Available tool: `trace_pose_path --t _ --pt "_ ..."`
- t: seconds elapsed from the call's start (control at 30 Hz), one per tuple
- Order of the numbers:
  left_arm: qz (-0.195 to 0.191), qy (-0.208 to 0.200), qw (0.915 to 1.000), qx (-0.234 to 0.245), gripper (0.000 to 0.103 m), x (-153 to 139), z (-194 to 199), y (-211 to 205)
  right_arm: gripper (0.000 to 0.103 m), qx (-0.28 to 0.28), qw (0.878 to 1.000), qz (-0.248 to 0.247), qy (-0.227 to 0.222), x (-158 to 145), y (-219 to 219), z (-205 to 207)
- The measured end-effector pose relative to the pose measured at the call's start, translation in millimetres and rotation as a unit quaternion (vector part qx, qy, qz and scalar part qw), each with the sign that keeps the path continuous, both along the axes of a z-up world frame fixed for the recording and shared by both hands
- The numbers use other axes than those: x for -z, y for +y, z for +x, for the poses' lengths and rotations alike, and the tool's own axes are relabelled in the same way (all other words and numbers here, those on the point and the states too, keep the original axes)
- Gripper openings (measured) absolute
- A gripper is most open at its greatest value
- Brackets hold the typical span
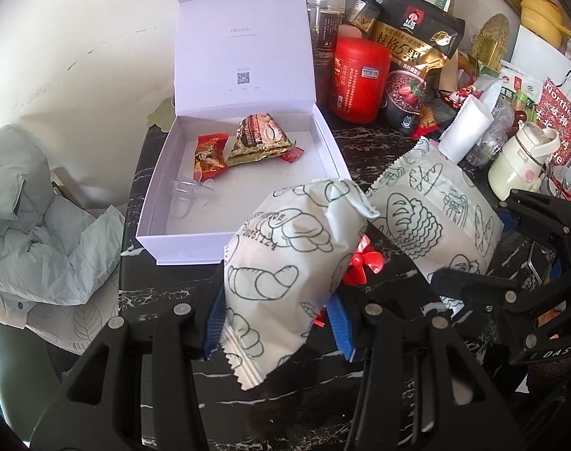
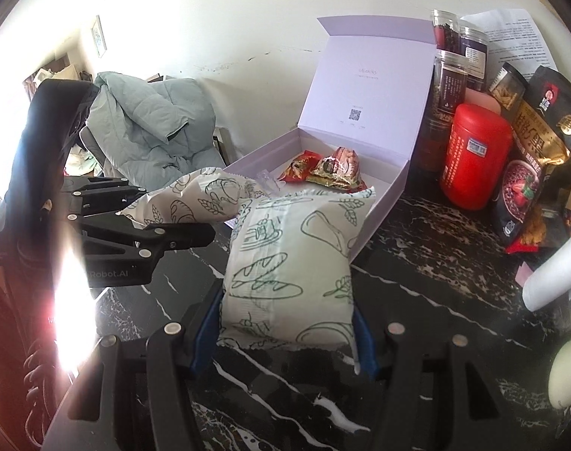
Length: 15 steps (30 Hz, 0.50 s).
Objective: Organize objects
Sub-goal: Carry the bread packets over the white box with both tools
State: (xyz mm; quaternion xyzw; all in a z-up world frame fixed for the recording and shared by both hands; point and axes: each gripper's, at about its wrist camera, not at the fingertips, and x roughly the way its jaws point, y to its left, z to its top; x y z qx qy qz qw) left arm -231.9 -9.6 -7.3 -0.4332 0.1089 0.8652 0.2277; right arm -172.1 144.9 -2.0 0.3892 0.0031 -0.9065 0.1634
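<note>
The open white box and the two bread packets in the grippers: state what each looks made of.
White box: apparently rigid matte cardboard; its flat lid stands upright with crisp folds. Left packet and right packet: probably thin matte plastic film, possibly paper-faced; both show crinkles and zigzag sealed edges.

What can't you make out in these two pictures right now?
- Small print under the QR code on the box lid: too small, both views.
- Clear plastic item in the box: transparent, shape unclear, left wrist view.
- Left claw: partly washed out by glare, right wrist view.
- White soft object: cut off by the right edge, right wrist view.
</note>
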Motion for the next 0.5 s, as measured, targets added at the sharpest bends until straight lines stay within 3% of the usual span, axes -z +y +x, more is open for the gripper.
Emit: trace_pose_path --t 0.5 --pt "0.010 0.017 0.9998 0.002 0.045 -4.6 -53.6 1.2 0.061 0.004 1.000 0.000 0.011 -4.9 7.9 -57.5"
